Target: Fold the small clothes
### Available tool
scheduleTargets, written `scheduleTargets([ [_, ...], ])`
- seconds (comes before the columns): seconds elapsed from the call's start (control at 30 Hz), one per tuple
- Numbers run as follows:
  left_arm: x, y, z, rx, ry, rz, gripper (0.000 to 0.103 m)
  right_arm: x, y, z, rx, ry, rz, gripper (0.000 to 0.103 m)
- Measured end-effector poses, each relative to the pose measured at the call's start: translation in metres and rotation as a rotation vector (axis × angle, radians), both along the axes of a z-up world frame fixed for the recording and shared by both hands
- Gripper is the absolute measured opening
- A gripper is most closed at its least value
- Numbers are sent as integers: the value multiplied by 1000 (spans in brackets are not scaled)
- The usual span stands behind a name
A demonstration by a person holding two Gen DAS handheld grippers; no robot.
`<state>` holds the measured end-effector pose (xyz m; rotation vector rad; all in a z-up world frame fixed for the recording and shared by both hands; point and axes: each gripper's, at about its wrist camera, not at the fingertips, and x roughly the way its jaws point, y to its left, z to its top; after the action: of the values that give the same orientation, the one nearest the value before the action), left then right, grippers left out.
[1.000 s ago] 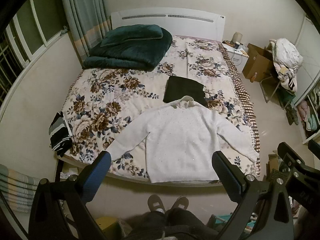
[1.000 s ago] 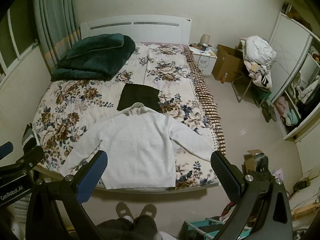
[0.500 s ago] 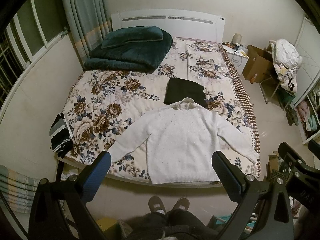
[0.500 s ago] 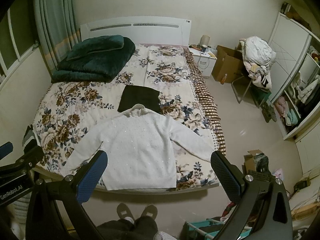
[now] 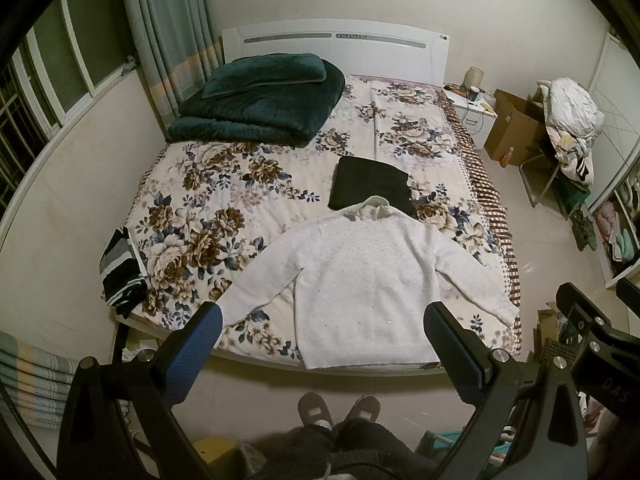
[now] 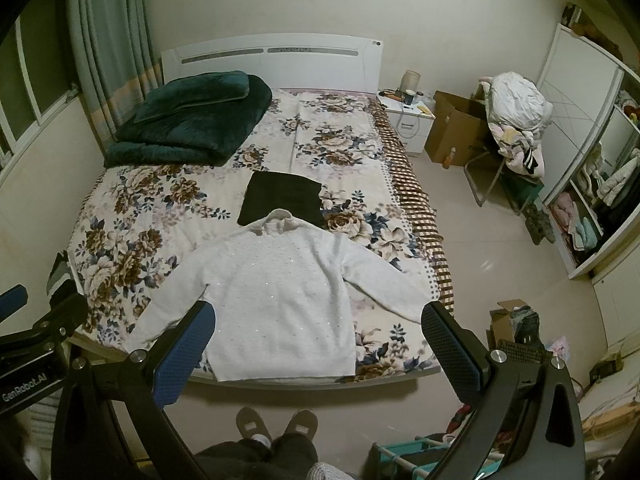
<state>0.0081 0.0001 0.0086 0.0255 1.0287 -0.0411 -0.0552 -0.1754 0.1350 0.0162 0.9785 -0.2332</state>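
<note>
Left wrist view: the left gripper [image 5: 320, 340] is held high above the foot of the bed [image 5: 208, 216], its two blue-padded jaws spread wide with nothing between them. The white sweater [image 5: 360, 284] lies flat on the flowered cover dead ahead at 12 o'clock, hem at the near edge of the bed, collar pointing away toward the headboard, so its long axis runs 6 to 12. Its two sleeves slant out toward 8 and 4 o'clock. The cuff on the 8 o'clock side ends just above this gripper's left jaw tip in the frame. A folded black garment [image 5: 370, 192] lies just past the collar, which overlaps its near edge. A striped cloth [image 5: 120, 272] hangs at the bed's left edge, at 9 o'clock. The person's slippers [image 5: 338, 410] show at 6 o'clock.

Right wrist view: the right gripper [image 6: 318, 340] is likewise wide apart and empty, well clear of the cloth. Here the sweater [image 6: 276, 304] sits from 12 toward 11 o'clock, so this gripper stands right of its midline. The sleeve on the 3 o'clock side ends near the right jaw tip and close to the striped border of the bed; that sleeve looks the nearer one for this hand. The left gripper's body shows at 9 o'clock.

Judging from this, each hand is nearest to the sleeve on its own side, and folding has not yet begun.
</note>
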Motion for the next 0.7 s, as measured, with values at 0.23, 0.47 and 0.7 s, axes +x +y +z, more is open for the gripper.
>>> scheduleTargets([
  [0.23,0,0,1,0,-3,0,103,0,0,1,1,-2,-1,103],
  [0.47,5,-5,1,2,-5,0,103,1,0,1,0,-4,-2,103],
  [0.7,4,-5,2,0,-6,0,103,2,-1,1,2,-4,-1,103],
])
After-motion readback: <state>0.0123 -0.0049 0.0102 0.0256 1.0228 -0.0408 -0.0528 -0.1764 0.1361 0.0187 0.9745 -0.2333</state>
